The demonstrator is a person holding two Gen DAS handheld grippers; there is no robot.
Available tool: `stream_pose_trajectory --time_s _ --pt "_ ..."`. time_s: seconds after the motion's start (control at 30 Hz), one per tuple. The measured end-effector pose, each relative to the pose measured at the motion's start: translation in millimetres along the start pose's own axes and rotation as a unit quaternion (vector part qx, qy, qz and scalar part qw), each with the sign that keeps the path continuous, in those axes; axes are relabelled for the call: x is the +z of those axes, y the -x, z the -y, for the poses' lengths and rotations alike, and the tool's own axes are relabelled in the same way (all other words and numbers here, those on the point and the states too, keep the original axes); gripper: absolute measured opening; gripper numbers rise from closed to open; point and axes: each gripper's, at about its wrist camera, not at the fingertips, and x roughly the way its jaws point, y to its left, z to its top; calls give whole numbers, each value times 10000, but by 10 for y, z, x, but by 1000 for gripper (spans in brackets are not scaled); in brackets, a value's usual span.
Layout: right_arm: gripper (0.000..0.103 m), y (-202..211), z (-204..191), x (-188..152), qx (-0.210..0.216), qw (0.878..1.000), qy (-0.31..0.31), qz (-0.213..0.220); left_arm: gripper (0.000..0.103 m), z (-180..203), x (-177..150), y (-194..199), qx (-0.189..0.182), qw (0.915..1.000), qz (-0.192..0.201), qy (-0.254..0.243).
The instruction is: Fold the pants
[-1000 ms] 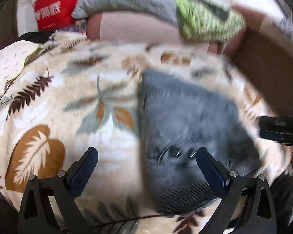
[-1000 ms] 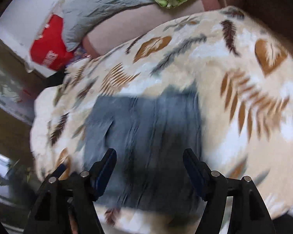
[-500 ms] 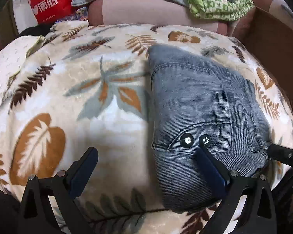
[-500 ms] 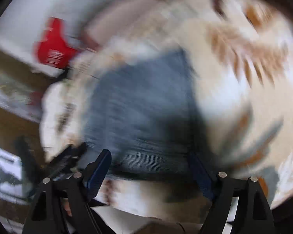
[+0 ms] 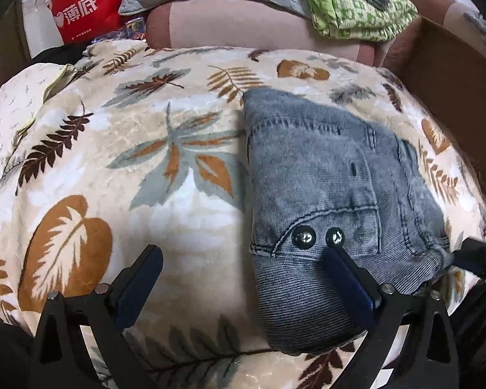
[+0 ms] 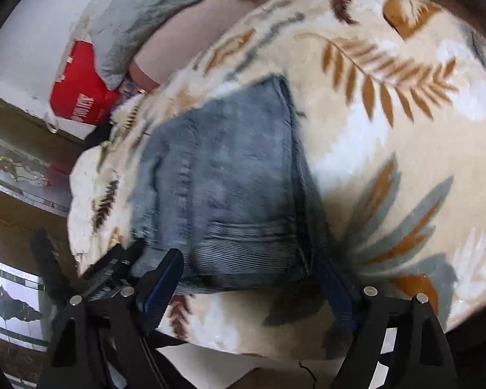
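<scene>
I see the pants folded into a compact bundle on the leaf-print blanket. My left gripper hangs spread and empty. My right gripper has just been widening its jaws; they straddle the near edge, apparently unclamped (blurry view). I'd press the 2 layers flat, then withdraw gently.

My left camera looks steeply down past its tongs from close up; my right does likewise over its tongs. Both views share the folded pants on the blanket.
</scene>
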Motion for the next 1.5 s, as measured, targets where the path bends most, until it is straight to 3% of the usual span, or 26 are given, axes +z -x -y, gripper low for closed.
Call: stream_pose_trajectory --time_s 0.1,0.17,0.23,0.3,0.43,0.6,0.7,0.77,0.9,1.0,1.13,1.27,1.37,1.43,1.5 --pt "85 97 -185 34 267 9991 233 226 101 -64 31 128 -120 9995 176 226" --pt "85 -1 -216 30 308 9993 194 126 101 -67 32 132 -126 9995 195 202" --pt "85 -238 -82 -7 349 9993 8 -106 101 -30 -4 7 -15 10000 12 52" --pt "85 -222 -16 -32 464 9988 -34 116 101 -36 -51 -135 12 9999 -148 55" --pt "85 -135 -171 23 29 9999 123 -66 101 -42 17 -140 -131 9997 -168 133" --pt "86 14 -250 80 321 9991 171 209 101 -16 -7 -150 -57 9999 -122 0" --pt "91 -311 -67 55 326 9992 -9 -232 101 10 9 -142 -33 9998 -172 -29" --pt "91 -279 -84 39 362 9993 104 -9 101 31 28 -99 34 9998 -122 -132" --pt "91 -188 -192 59 121 9998 117 -93 101 14 72 -33 -50 9999 -106 -41" --pt "91 -30 -194 67 404 9988 257 82 101 -13 110 26 -88 9999 -33 36" --pt "92 -310 22 53 152 9997 -41 -161 101 -66 122 110 -98 9999 58 92" --pt "92 22 -97 128 176 9998 39 133 101 -222 120 214 -114 9993 169 311" --pt "92 443 -220 196 201 9960 255 831 101 -316 113 278 -90 9988 162 453" --pt "95 507 -205 201 325 9952 333 865 101 -370 102 320 -144 9982 282 511" --pt "95 383 -53 148 189 9971 124 728 101 -445 99 272 -58 9981 199 578"
